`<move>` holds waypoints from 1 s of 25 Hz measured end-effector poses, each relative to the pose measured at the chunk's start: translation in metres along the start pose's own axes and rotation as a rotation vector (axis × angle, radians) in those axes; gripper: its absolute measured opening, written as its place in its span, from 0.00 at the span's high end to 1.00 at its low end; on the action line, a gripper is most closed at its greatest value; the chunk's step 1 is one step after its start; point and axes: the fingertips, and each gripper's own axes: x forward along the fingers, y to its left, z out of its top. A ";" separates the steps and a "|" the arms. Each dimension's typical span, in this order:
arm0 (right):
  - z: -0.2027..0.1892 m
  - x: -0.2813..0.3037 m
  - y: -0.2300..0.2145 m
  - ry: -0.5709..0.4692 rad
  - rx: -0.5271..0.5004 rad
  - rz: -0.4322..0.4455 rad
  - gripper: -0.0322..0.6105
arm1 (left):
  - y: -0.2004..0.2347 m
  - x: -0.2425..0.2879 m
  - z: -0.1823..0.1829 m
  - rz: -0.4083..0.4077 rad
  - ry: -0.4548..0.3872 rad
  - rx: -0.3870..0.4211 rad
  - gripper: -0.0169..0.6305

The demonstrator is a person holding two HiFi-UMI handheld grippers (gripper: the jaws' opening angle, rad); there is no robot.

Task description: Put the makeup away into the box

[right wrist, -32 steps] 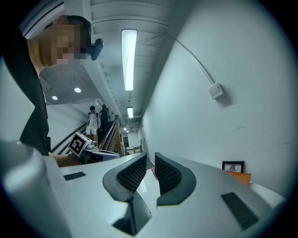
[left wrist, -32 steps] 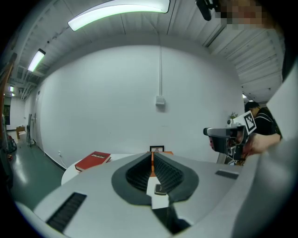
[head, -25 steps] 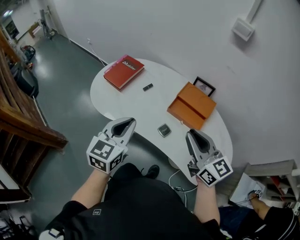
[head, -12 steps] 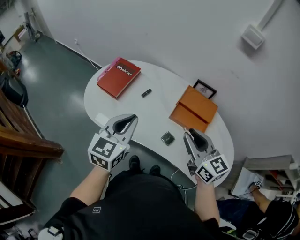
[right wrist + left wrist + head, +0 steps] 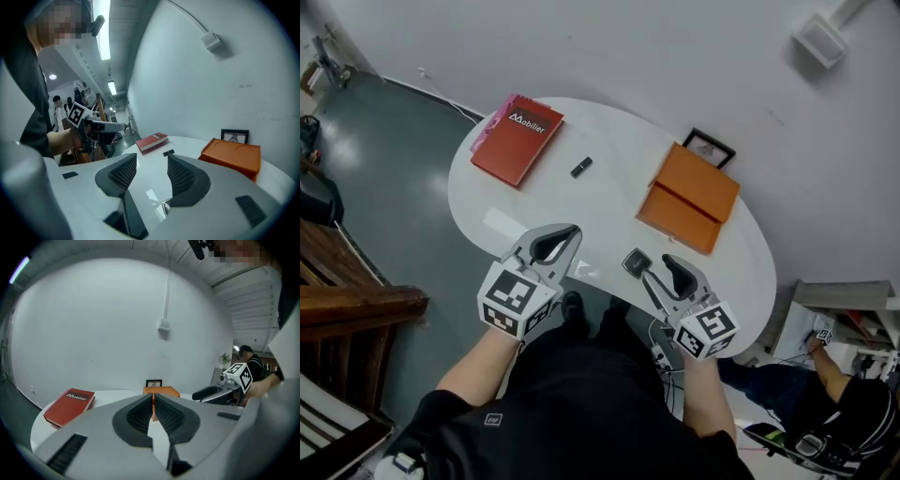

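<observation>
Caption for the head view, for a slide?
Head view: right gripper, jaws just opened with nothing between them, beside the compact on the white table; left gripper shut; orange box behind.

The small black thing (image 5: 580, 167) on the tabletop's (image 5: 609, 202) far half is too small to name. Under the red book (image 5: 517, 139) only a pink edge (image 5: 487, 127) shows. In the right gripper view only a corner of the dark square case (image 5: 165, 207) shows.
</observation>
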 end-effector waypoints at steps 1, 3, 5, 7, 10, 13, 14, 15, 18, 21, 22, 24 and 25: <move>-0.009 0.003 -0.003 0.020 -0.002 0.002 0.65 | -0.001 0.006 -0.004 -0.008 0.009 -0.004 0.94; -0.026 0.009 -0.008 0.064 -0.004 0.005 0.63 | -0.004 0.019 -0.013 -0.024 0.034 -0.010 0.94; -0.045 0.015 -0.015 0.114 -0.010 0.007 0.60 | -0.008 0.030 -0.020 -0.041 0.055 -0.018 0.94; -0.065 0.022 -0.022 0.165 -0.018 0.009 0.59 | -0.014 0.039 -0.026 -0.057 0.072 -0.019 0.94; -0.098 0.033 -0.034 0.238 -0.020 0.015 0.58 | -0.018 0.052 -0.039 -0.068 0.104 -0.025 0.94; -0.130 0.045 -0.045 0.320 -0.030 0.021 0.56 | -0.014 0.061 -0.053 -0.060 0.142 -0.044 0.94; -0.140 0.049 -0.049 0.348 -0.043 0.018 0.56 | -0.011 0.063 -0.057 -0.056 0.152 -0.049 0.94; -0.149 0.052 -0.053 0.373 -0.063 0.011 0.55 | -0.009 0.064 -0.061 -0.051 0.162 -0.052 0.94; -0.169 0.060 -0.062 0.428 -0.111 -0.002 0.54 | -0.004 0.067 -0.071 -0.039 0.186 -0.062 0.94; -0.185 0.064 -0.062 0.469 -0.122 0.012 0.52 | -0.002 0.069 -0.079 -0.030 0.203 -0.071 0.94; -0.190 0.066 -0.062 0.480 -0.133 0.015 0.52 | -0.001 0.070 -0.080 -0.028 0.205 -0.074 0.94; -0.195 0.070 -0.063 0.497 -0.165 0.013 0.52 | 0.000 0.071 -0.081 -0.026 0.208 -0.077 0.94; -0.197 0.072 -0.064 0.504 -0.184 0.010 0.52 | 0.001 0.072 -0.080 -0.025 0.209 -0.078 0.94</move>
